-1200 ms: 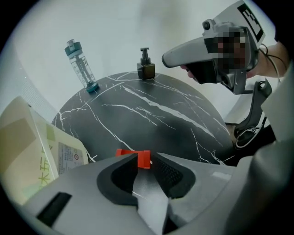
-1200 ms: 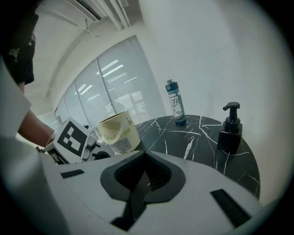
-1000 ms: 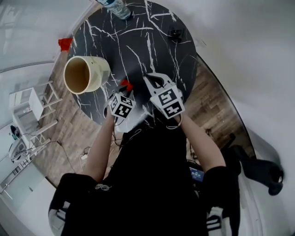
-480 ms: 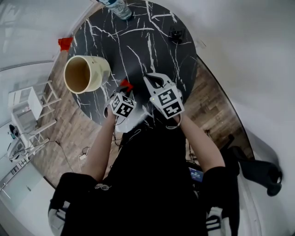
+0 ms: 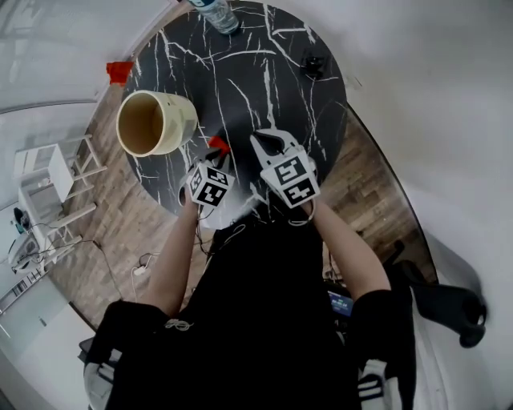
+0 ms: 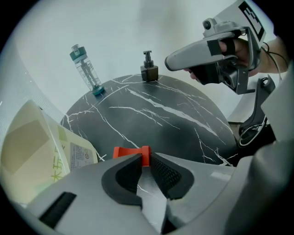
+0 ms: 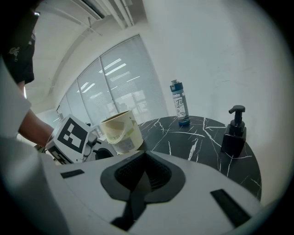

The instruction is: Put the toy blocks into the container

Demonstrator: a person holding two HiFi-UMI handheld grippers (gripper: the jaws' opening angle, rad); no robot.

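The red block (image 6: 128, 153) lies on the black table (image 5: 264, 88), near its front edge. One end of it is pinched between the tips of the left gripper (image 6: 146, 160), whose pads press on it from both sides. I cannot tell whether it has left the tabletop. The container (image 5: 181, 128), a cream bucket, stands upright just left of that gripper at the table's left edge. From above its inside looks bare, so I judge that no block has gone in. This block has to be carried over the rim and let go. A small red thing (image 5: 119, 72) sits past the table's far-left edge, and I cannot tell whether it is another block.

The right gripper (image 7: 145, 157) hangs just right of the left one, its jaws closed together on nothing. A water bottle (image 5: 216, 12) and a soap dispenser (image 5: 313, 64) stand at the far side, well apart from the work.

Against the earlier frame almost nothing differs. Both grippers sit where they were, with the block at the left tips as before. Only the head view has tipped slightly, so the container and bottle sit a little higher in the frame
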